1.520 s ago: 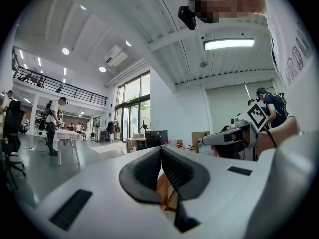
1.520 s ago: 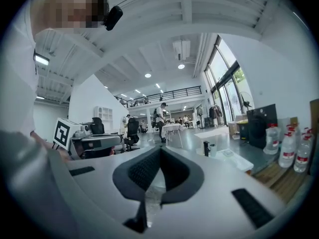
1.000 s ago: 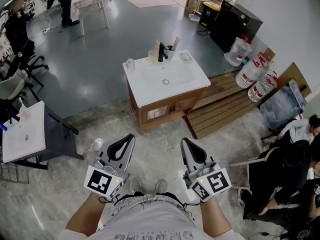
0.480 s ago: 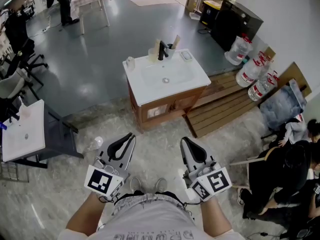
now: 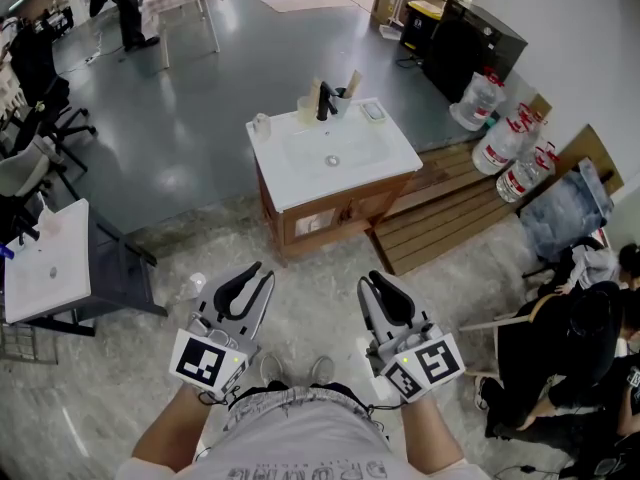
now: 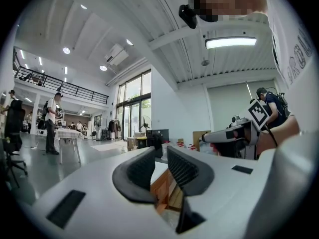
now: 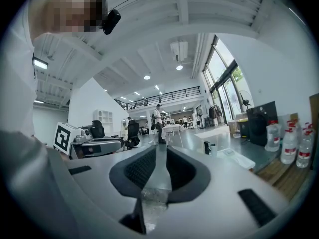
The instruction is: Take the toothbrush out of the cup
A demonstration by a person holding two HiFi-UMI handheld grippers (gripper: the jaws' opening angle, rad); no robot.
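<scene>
While standing well back, just been parting the jaws of left gripper (image 5: pixel 262 272): narrow gap, nothing between. Far off on tabletop (image 5: pixel 396 154), toothbrush (image 5: pixel 351 84) in cup (image 5: pixel 343 103), untouched. Likewise right gripper (image 5: pixel 368 280): slightly apart, empty. Means approach not yet begun.

White sink top (image 5: pixel 292 184), cup (image 5: pixel 305 115), faucet (image 5: pixel 322 104)

White left tongs (image 5: pixel 264 272), right tongs (image 5: pixel 368 280), black pads (image 6: pixel 182 169)
</scene>
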